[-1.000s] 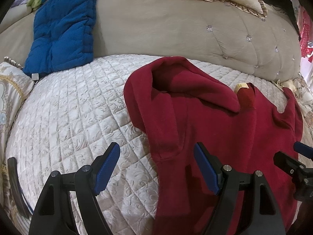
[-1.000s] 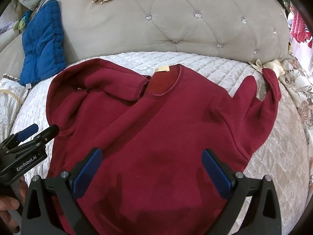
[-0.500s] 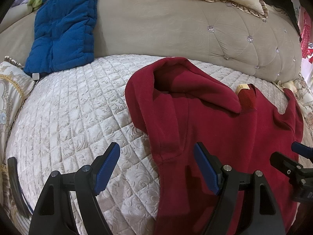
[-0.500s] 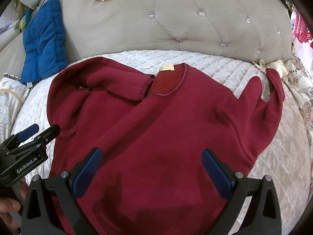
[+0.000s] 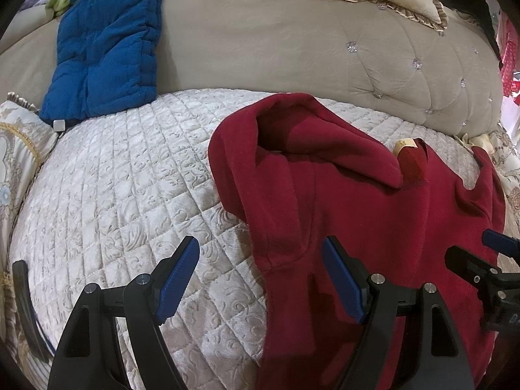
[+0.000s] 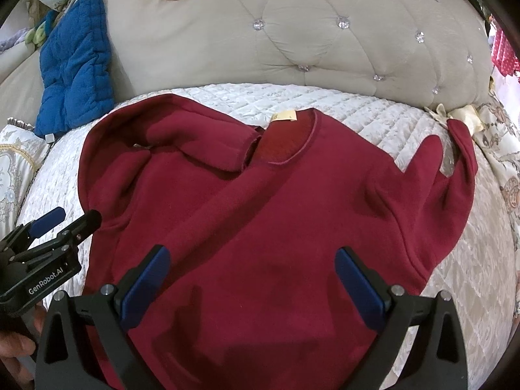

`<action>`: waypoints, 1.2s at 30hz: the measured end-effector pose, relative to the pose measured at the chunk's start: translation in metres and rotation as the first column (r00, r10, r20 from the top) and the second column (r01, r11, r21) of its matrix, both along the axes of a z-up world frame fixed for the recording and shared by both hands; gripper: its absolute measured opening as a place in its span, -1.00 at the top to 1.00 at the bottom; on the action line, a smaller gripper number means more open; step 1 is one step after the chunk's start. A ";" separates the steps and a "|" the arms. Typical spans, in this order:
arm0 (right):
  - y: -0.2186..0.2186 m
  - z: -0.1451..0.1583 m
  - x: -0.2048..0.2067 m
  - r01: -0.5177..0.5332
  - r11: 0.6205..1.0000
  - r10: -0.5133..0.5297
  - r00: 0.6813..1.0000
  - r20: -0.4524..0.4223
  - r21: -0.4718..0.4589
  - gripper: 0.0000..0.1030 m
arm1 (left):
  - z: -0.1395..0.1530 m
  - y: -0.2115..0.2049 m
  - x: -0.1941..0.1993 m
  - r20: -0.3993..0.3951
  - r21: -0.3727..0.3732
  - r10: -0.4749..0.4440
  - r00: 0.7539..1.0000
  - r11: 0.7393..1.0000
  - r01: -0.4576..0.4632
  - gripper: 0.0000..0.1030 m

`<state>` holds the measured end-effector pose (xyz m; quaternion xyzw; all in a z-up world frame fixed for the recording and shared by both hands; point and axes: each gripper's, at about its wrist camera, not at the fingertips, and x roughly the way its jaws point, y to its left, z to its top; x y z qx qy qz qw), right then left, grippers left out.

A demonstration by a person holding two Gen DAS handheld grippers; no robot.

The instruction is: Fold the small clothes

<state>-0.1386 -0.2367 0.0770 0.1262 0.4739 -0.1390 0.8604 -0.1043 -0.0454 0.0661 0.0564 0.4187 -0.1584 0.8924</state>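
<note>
Right wrist: both tools [image 6: 250,279] agape over sweater [image 6: 266,214], prob. hovering.

White lettering reading "GenRobot.AI" is showing on the black body of the left gripper [image 6: 61,221], seen in the right wrist view.

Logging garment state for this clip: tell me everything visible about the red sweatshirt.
The red sweatshirt is dark red, fleece-like, lying front up on the quilted bed cover. A round neckline with a tan label points toward the headboard. One sleeve is folded across the chest toward the collar; the other lies spread toward the bed's edge. Neither gripper touches it.
</note>
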 end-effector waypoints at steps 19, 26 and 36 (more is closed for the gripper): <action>-0.008 0.004 0.094 -0.131 0.988 0.133 0.991 0.018 -0.077 -0.96 | -0.014 0.028 0.031 -0.071 0.002 0.129 0.989 0.992 -0.129 -0.14; -0.016 -0.007 0.158 -0.209 0.974 0.211 0.978 0.008 -0.087 -0.96 | -0.022 0.031 0.040 -0.086 0.044 0.149 0.985 0.988 -0.146 -0.14; -0.032 -0.052 0.200 -0.289 0.950 0.290 0.957 0.008 0.119 0.16 | -0.026 0.037 0.048 -0.101 0.055 0.157 0.982 0.987 -0.152 -0.14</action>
